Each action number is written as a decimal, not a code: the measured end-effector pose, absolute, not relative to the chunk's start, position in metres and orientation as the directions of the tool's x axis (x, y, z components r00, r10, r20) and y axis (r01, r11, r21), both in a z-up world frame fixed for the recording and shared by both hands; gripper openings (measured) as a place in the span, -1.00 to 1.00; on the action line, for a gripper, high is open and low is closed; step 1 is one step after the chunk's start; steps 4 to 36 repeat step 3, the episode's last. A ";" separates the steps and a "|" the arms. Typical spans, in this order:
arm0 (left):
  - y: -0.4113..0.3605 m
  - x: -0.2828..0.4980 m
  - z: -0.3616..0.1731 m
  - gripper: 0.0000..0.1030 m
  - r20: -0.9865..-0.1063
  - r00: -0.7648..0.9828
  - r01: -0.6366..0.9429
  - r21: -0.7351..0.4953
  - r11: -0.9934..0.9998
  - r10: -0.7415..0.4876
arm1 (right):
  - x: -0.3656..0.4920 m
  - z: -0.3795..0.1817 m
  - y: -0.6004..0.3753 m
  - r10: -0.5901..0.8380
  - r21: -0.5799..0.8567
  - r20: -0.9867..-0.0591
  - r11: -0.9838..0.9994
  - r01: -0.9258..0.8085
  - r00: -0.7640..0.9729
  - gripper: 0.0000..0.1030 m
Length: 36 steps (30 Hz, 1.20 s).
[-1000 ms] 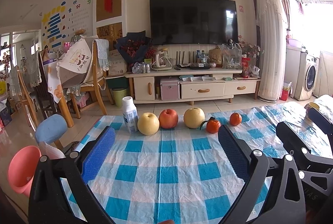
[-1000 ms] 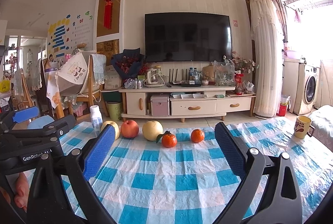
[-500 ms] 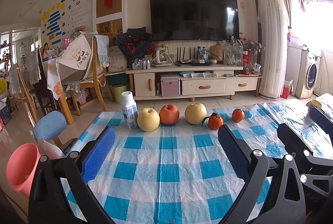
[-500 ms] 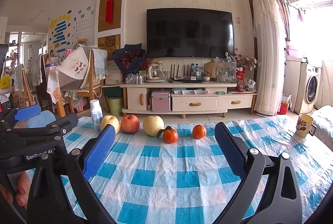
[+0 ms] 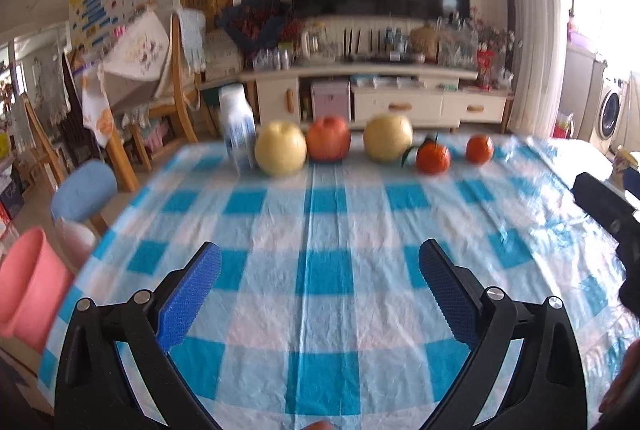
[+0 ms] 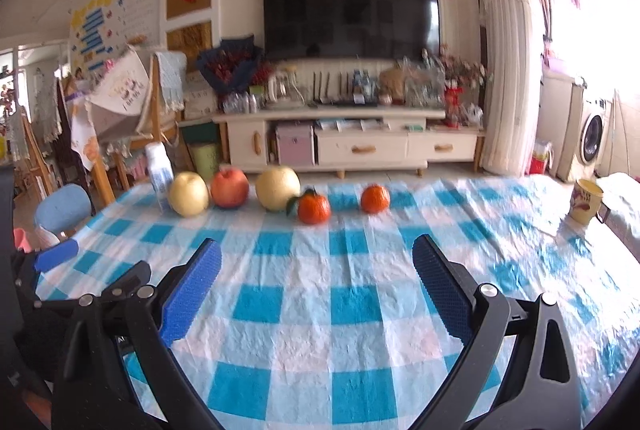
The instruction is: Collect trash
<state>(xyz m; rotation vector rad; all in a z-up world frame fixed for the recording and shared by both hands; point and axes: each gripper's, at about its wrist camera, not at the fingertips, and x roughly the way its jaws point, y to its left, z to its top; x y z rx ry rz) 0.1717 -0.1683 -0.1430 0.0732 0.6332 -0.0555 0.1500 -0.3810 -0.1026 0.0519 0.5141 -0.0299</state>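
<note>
A white bottle with a blue label (image 5: 239, 128) (image 6: 159, 170) stands at the far left edge of the blue-checked tablecloth (image 5: 320, 270) (image 6: 360, 270). Beside it runs a row of fruit: a yellow pear (image 5: 280, 153) (image 6: 188, 194), a red apple (image 5: 328, 143) (image 6: 229, 187), a second pear (image 5: 388, 138) (image 6: 277, 188) and two oranges (image 5: 433, 158) (image 6: 314, 209). My left gripper (image 5: 320, 278) is open above the cloth's near half with nothing between its fingers. My right gripper (image 6: 316, 270) is also open and empty. A pink bin (image 5: 28, 286) stands on the floor left of the table.
A yellow mug (image 6: 586, 200) sits at the table's right edge. A blue stool (image 5: 84, 190) and wooden chairs (image 5: 160, 98) stand to the left. Beyond the table are a TV cabinet (image 6: 340, 142), a green bin (image 6: 204, 156) and a washing machine (image 6: 592, 138).
Both grippers have moved forward and tilted down toward the table, so the bottle and fruit look nearer and larger. Both stay open and empty. The views are blurred by motion.
</note>
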 end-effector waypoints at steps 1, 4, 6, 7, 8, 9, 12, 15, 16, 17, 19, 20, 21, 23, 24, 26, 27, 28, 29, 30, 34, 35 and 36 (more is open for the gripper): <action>-0.168 0.177 -0.152 0.90 -0.618 0.786 0.074 0.047 0.996 -0.029 | 0.156 -0.109 -0.382 -0.020 0.041 -0.524 0.998 0.049 0.851 0.88; -0.169 0.188 -0.174 0.90 -0.678 0.735 0.070 0.043 0.997 -0.023 | 0.162 -0.116 -0.382 -0.026 0.034 -0.554 0.998 0.054 0.832 0.88; -0.169 0.188 -0.174 0.90 -0.678 0.735 0.070 0.043 0.997 -0.023 | 0.162 -0.116 -0.382 -0.026 0.034 -0.554 0.998 0.054 0.832 0.88; -0.169 0.188 -0.174 0.90 -0.678 0.735 0.070 0.043 0.997 -0.023 | 0.162 -0.116 -0.382 -0.026 0.034 -0.554 0.998 0.054 0.832 0.88; -0.169 0.188 -0.174 0.90 -0.678 0.735 0.070 0.043 0.997 -0.023 | 0.162 -0.116 -0.382 -0.026 0.034 -0.554 0.998 0.054 0.832 0.88; -0.169 0.188 -0.174 0.90 -0.678 0.735 0.070 0.043 0.997 -0.023 | 0.162 -0.116 -0.382 -0.026 0.034 -0.554 0.998 0.054 0.832 0.88; -0.169 0.188 -0.174 0.90 -0.678 0.735 0.070 0.043 0.997 -0.023 | 0.162 -0.116 -0.382 -0.026 0.034 -0.554 0.998 0.054 0.832 0.88; -0.169 0.188 -0.174 0.90 -0.678 0.735 0.070 0.043 0.997 -0.023 | 0.162 -0.116 -0.382 -0.026 0.034 -0.554 0.998 0.054 0.832 0.88; -0.169 0.188 -0.174 0.90 -0.678 0.735 0.070 0.043 0.997 -0.023 | 0.162 -0.116 -0.382 -0.026 0.034 -0.554 0.998 0.054 0.832 0.88; -0.169 0.188 -0.174 0.90 -0.678 0.735 0.070 0.043 0.997 -0.023 | 0.162 -0.116 -0.382 -0.026 0.034 -0.554 0.998 0.054 0.832 0.88; -0.169 0.188 -0.174 0.90 -0.678 0.735 0.070 0.043 0.997 -0.023 | 0.162 -0.116 -0.382 -0.026 0.034 -0.554 0.998 0.054 0.832 0.88; -0.169 0.188 -0.174 0.90 -0.678 0.735 0.070 0.043 0.997 -0.023 | 0.162 -0.116 -0.382 -0.026 0.034 -0.554 0.998 0.054 0.832 0.88; -0.169 0.188 -0.174 0.90 -0.678 0.735 0.070 0.043 0.997 -0.023 | 0.162 -0.116 -0.382 -0.026 0.034 -0.554 0.998 0.054 0.832 0.88; -0.169 0.188 -0.174 0.90 -0.678 0.735 0.070 0.043 0.997 -0.023 | 0.162 -0.116 -0.382 -0.026 0.034 -0.554 0.998 0.054 0.832 0.88; -0.169 0.188 -0.174 0.90 -0.678 0.735 0.070 0.043 0.997 -0.023 | 0.162 -0.116 -0.382 -0.026 0.034 -0.554 0.998 0.054 0.832 0.88; -0.169 0.188 -0.174 0.90 -0.678 0.735 0.070 0.043 0.997 -0.023 | 0.162 -0.116 -0.382 -0.026 0.034 -0.554 0.998 0.054 0.832 0.88; -0.169 0.188 -0.174 0.90 -0.678 0.735 0.070 0.043 0.997 -0.023 | 0.162 -0.116 -0.382 -0.026 0.034 -0.554 0.998 0.054 0.832 0.88; -0.169 0.188 -0.174 0.90 -0.678 0.735 0.070 0.043 0.997 -0.023 | 0.162 -0.116 -0.382 -0.026 0.034 -0.554 0.998 0.054 0.832 0.88; -0.169 0.188 -0.174 0.90 -0.678 0.735 0.070 0.043 0.997 -0.023 | 0.162 -0.116 -0.382 -0.026 0.034 -0.554 0.998 0.054 0.832 0.88; -0.169 0.188 -0.174 0.90 -0.678 0.735 0.070 0.043 0.997 -0.023 | 0.162 -0.116 -0.382 -0.026 0.034 -0.554 0.998 0.054 0.832 0.88; -0.169 0.188 -0.174 0.90 -0.678 0.735 0.070 0.043 0.997 -0.023 | 0.162 -0.116 -0.382 -0.026 0.034 -0.554 0.998 0.054 0.832 0.88; -0.169 0.188 -0.174 0.90 -0.678 0.735 0.070 0.043 0.997 -0.023 | 0.162 -0.116 -0.382 -0.026 0.034 -0.554 0.998 0.054 0.832 0.88; -0.169 0.188 -0.174 0.90 -0.678 0.735 0.070 0.043 0.997 -0.023 | 0.162 -0.116 -0.382 -0.026 0.034 -0.554 0.998 0.054 0.832 0.88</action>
